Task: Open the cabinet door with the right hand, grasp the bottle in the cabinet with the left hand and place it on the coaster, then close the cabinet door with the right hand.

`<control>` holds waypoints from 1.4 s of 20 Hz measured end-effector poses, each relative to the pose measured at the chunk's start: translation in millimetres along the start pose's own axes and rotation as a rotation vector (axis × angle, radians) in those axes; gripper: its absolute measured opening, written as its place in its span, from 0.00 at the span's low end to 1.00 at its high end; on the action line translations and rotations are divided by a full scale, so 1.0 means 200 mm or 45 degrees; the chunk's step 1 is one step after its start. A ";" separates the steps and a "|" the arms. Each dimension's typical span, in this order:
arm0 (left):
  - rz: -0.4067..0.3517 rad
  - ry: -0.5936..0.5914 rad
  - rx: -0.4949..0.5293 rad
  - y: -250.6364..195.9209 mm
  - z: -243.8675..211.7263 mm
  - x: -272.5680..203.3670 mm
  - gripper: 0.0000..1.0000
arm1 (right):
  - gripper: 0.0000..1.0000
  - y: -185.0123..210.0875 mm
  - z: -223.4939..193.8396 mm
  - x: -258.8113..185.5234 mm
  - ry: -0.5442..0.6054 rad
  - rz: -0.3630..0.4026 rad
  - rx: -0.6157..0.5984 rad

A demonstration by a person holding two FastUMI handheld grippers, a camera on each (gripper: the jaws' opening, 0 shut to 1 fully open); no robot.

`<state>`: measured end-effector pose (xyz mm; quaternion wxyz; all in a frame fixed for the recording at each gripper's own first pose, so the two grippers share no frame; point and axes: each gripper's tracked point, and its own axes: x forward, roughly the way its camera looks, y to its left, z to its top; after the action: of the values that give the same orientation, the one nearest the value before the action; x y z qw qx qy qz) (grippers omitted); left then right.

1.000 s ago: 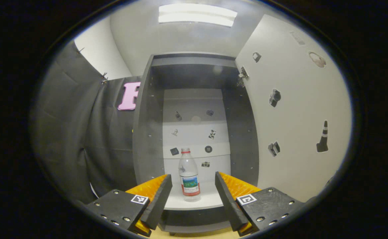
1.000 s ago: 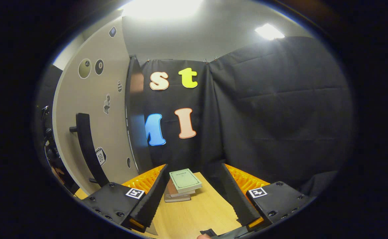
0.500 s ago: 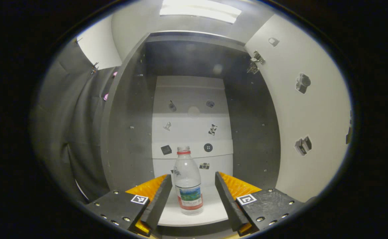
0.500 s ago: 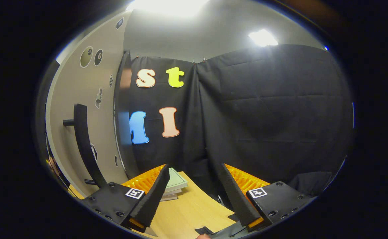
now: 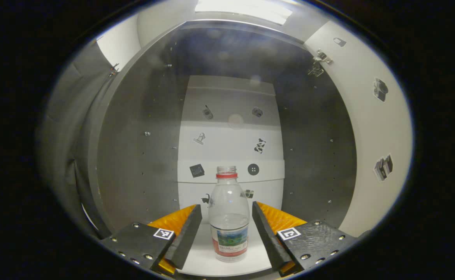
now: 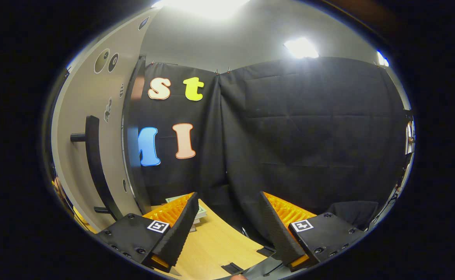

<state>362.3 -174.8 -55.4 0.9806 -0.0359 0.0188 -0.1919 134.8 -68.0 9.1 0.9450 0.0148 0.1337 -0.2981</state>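
Note:
In the left gripper view a clear plastic bottle with a red neck ring and a picture label stands upright on the cabinet's white bottom shelf. My left gripper is open, with one finger on each side of the bottle's lower half and small gaps showing. The white cabinet door stands swung open on the right. In the right gripper view my right gripper is open and holds nothing, above the wooden table. The door's outer face with its dark bar handle is on the left there.
Dark side walls close in on both sides of the bottle. Small stickers dot the cabinet's white back panel. A stack of books lies on the table behind my right gripper's left finger. Black cloth hangs behind the table.
My left gripper has moved forward into the cabinet until the bottle stands between its fingers. The right gripper view has swung to the right, away from the door, and the books have slid behind a finger.

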 end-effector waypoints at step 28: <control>0.149 -0.045 0.084 0.15 0.25 -0.76 0.72 | 0.98 0.18 -0.06 0.20 0.011 0.367 -0.006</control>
<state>235.8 -87.3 -5.0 0.9909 -0.0057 -0.0028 -0.1342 184.0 -59.2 -14.1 0.9774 0.0328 0.1352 -0.1589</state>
